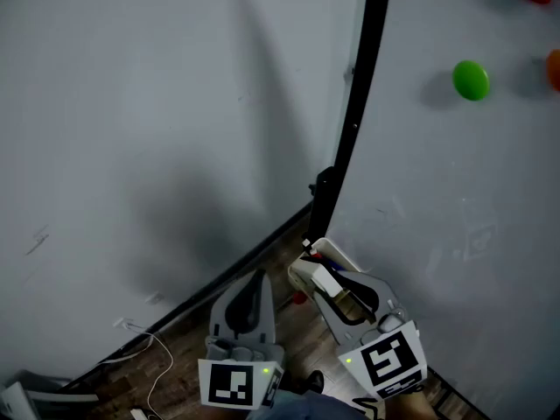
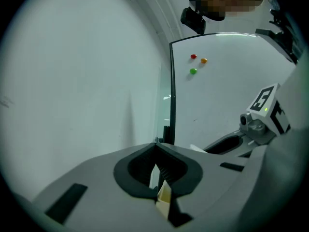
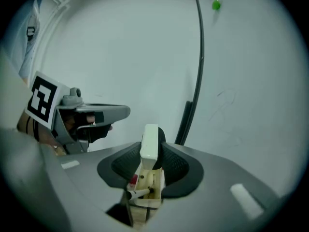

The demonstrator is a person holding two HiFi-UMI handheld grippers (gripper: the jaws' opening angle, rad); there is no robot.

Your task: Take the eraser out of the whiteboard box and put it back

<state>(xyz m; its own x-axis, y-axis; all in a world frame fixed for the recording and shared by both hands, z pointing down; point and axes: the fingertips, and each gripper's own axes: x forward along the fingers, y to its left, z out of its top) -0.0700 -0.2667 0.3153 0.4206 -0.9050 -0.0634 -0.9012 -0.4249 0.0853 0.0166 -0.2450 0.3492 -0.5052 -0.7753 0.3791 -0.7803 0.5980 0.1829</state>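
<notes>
Seen from the head, two hand-held grippers sit low in the frame, in front of a pale wall [image 1: 131, 103] on the left and a whiteboard [image 1: 437, 191] on the right. The whiteboard has a black frame [image 1: 354, 121], and a green magnet [image 1: 471, 80] sticks to it near the top.

The right gripper [image 3: 150, 151] pinches the eraser [image 3: 150, 138], a white block, between its ridged black pads. The eraser's long axis runs up and down across the jaws. Its upper end stands clear above them, and its lower end points down towards the whiteboard box [image 3: 147, 203]. This cream box sits directly beneath the jaws with its top open, and a marker [image 3: 137, 193] lies inside. The eraser is above the box; whether its lower end touches the box cannot be told.

The left gripper [image 2: 155, 148] is just beside the right one, nearer the wall. Its jaw tips are pressed together with nothing between them. Wood flooring [image 1: 188, 339] shows below both grippers.
</notes>
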